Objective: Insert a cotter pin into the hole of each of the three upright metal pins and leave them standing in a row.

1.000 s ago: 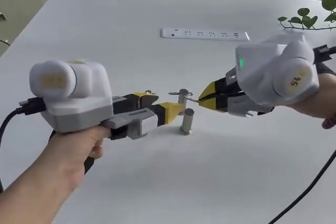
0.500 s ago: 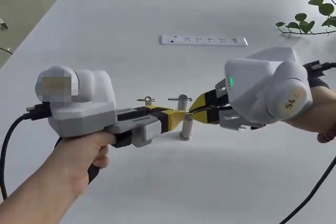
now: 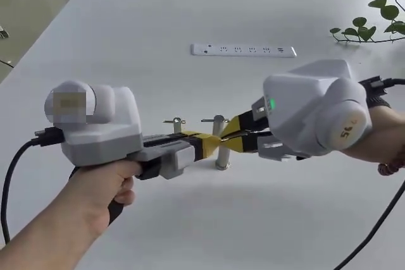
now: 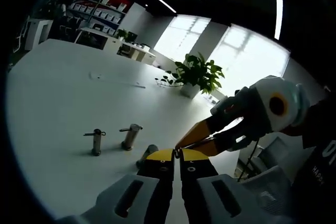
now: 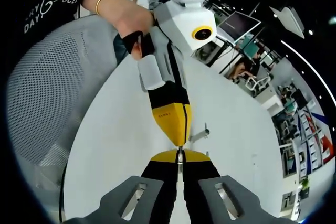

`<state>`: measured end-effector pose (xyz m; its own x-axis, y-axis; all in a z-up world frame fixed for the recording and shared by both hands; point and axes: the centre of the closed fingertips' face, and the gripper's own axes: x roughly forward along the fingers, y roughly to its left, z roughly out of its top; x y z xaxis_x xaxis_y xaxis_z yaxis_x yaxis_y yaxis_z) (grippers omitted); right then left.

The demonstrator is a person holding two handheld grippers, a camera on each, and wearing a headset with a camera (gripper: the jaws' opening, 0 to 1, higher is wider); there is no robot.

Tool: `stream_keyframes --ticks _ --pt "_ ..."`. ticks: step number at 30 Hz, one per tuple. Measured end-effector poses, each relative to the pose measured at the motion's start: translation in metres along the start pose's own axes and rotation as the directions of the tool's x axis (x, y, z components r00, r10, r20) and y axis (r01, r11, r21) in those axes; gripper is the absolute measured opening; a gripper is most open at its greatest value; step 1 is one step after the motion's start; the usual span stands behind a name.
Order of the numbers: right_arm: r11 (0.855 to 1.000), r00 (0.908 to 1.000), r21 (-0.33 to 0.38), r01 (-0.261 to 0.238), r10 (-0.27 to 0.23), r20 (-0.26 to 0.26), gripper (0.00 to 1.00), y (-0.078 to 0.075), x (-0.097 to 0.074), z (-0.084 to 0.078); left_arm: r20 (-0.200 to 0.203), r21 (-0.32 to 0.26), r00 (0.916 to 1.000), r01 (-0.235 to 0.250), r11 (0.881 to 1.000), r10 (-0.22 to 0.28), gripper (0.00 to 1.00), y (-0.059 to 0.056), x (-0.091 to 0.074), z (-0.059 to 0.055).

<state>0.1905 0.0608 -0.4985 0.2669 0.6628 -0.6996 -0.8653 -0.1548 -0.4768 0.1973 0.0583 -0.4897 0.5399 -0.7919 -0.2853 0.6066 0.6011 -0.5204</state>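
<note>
Ideally, the closed left tongs [image 4: 177, 154] steady the thin wire cotter pin [image 5: 180, 153] pinched by the right tongs [image 5: 180, 162], levelling it with the hole in the bare grey steel pin [image 3: 221, 158] at 6 o'clock.

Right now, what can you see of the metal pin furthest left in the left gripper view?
The pin is a short, dull silver cylinder standing upright on the white table. A thin cotter pin passes through it near the top and sticks out on both sides. It stands apart from the next pin in the row. Only the table and the cotter pin touch it. Finer surface detail is too small to tell.
</note>
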Motion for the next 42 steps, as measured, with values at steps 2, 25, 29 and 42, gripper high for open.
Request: stream_keyframes --ticks 2,25,29,42 --pt "1.000 1.0000 -0.002 0.003 -0.003 0.000 0.00 0.000 0.001 0.001 -0.001 -0.003 1.0000 -0.003 1.000 0.003 0.01 0.001 -0.001 0.000" --pt "0.942 0.9949 0.328 -0.073 0.045 0.091 0.03 0.004 0.002 -0.001 -0.033 0.159 0.9992 -0.016 0.987 0.022 0.00 0.007 -0.010 -0.008" --pt "0.896 0.9907 0.429 -0.112 0.068 0.118 0.04 0.007 0.001 -0.006 -0.062 0.203 0.9980 -0.001 0.979 0.014 0.00 0.010 -0.014 -0.014" --pt "0.746 0.9512 0.597 -0.295 0.169 0.258 0.11 0.034 -0.008 -0.005 -0.112 0.319 0.9904 0.114 0.941 -0.082 0.00 -0.006 -0.020 -0.028"
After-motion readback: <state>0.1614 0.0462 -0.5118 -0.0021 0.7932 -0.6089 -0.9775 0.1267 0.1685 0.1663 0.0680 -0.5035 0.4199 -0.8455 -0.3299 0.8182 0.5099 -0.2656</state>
